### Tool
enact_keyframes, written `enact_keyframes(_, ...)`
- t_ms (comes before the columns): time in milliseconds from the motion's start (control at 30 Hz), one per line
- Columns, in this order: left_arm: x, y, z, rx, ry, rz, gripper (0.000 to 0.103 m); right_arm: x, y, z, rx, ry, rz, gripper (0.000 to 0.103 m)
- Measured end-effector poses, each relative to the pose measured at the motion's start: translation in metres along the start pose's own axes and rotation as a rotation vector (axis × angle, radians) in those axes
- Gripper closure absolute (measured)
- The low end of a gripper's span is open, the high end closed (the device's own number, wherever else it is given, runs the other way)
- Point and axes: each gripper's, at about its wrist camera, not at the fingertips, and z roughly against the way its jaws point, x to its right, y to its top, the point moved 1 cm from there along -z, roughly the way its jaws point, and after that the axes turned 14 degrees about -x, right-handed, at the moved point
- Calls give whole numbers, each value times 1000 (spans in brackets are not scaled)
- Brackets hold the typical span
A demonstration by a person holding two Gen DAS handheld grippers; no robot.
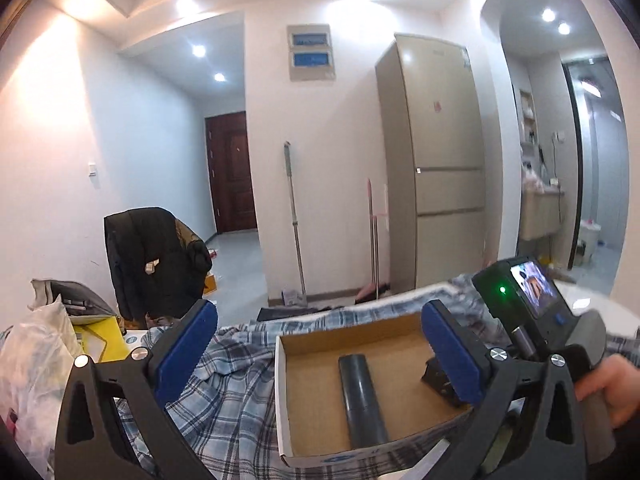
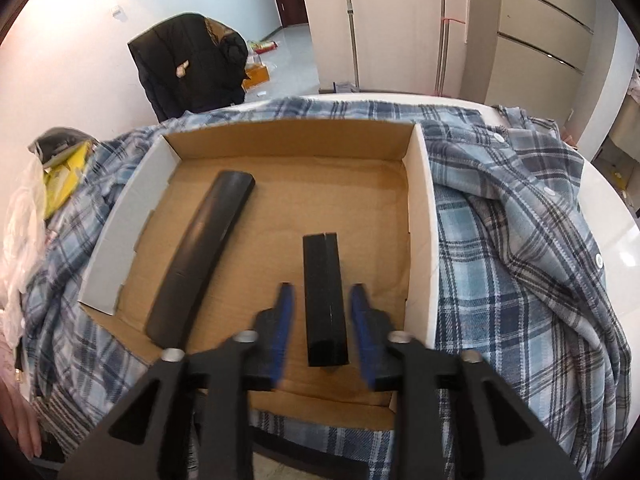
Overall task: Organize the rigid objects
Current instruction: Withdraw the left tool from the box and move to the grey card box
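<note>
A shallow brown cardboard box with white outer walls (image 2: 420,216) is being shown at the centre of the right wrist view, lying on a blue and white plaid shirt (image 2: 520,240) that is spread over a white table (image 2: 616,232). Two things are being carried on the box floor: a long dark grey curved plastic bar (image 2: 200,256) at the left, and a short black rectangular block (image 2: 324,300) right of centre. The right tool (image 2: 322,312) is being held released, its blue pads standing just beside the block on either side without pressing it. In the left wrist view, the left tool (image 1: 320,356) is being held fully released over the box, nothing being gripped between its pads.
</note>
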Motion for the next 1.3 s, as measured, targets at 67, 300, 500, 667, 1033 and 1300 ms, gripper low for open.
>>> enact_keyframes(67, -3, 3, 13, 30, -5, 18, 0, 1, -4, 22, 90, -11, -10, 28)
enact_keyframes(300, 0, 14, 72, 148, -15, 21, 0, 0, -33, 114, 317, -66, -7, 10)
enact_keyframes(500, 4, 10, 144, 269, -27, 51, 0, -5, -88, 188, 546, -74, -3, 0)
enact_keyframes(667, 14, -4, 184, 287, -5, 52, 0, -13, -132, 220, 682, -115, 22, 0)
enact_keyframes(1033, 21, -30, 157, 165, -6, 62, 0, 3, -146, 195, 675, -117, -36, 0)
enact_keyframes(1300, 14, -30, 145, 135, -49, 119, 0, 16, -151, 190, 674, -45, -70, 0)
